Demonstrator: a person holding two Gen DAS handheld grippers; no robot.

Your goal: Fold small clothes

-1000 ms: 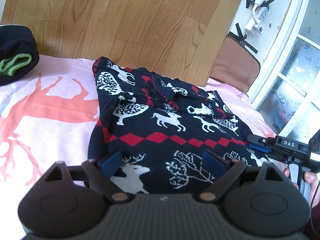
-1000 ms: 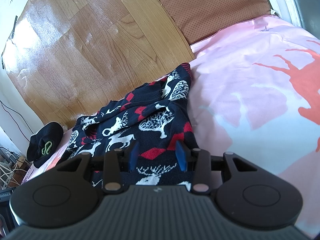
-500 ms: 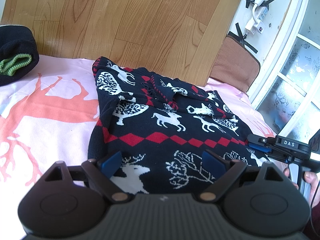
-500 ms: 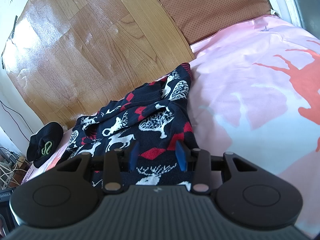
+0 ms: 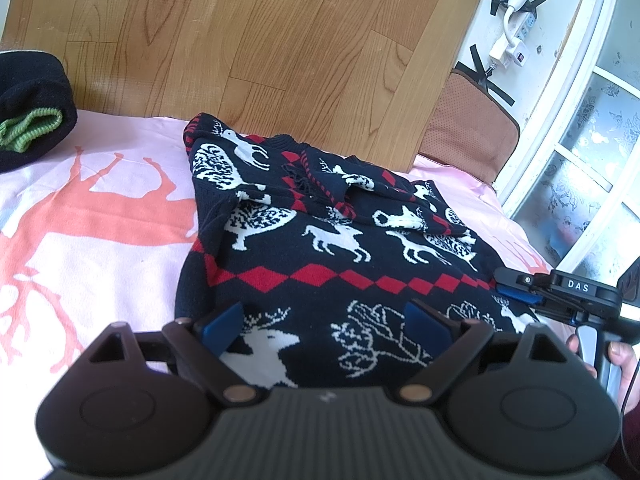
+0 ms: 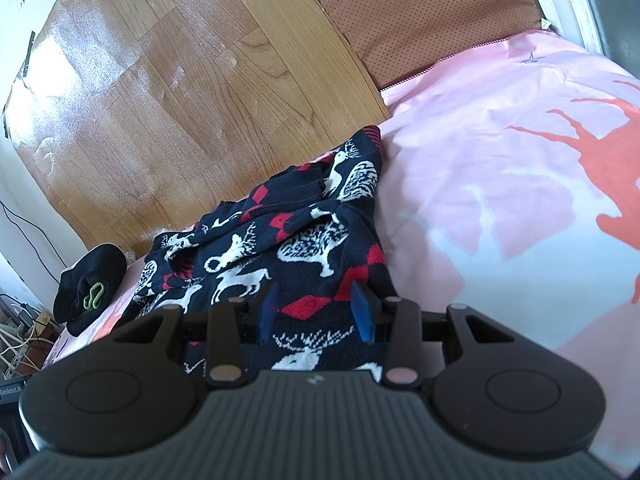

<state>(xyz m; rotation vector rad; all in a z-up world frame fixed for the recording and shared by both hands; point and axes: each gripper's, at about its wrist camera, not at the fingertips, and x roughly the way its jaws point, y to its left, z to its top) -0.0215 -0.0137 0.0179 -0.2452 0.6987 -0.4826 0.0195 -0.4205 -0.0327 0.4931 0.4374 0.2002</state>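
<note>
A navy knitted sweater [image 5: 340,240] with white reindeer and a band of red diamonds lies rumpled on the pink bedspread [image 5: 100,240], its sleeves bunched near the far end. My left gripper [image 5: 324,320] hovers over the sweater's near hem, open wide, with nothing between the blue pads. In the right wrist view the sweater [image 6: 280,240] lies under my right gripper [image 6: 315,308], whose jaws stand partly apart above the near edge and pinch nothing. The right gripper [image 5: 508,284] also shows at the sweater's right edge, held by a hand [image 5: 618,356].
A rolled black garment with a green cuff [image 5: 28,120] lies at the far left of the bed. A wood-pattern board [image 5: 280,40] leans against the wall behind. A brown cushion [image 5: 468,128], a white window frame [image 5: 560,120] and a power strip [image 5: 516,36] stand at the right.
</note>
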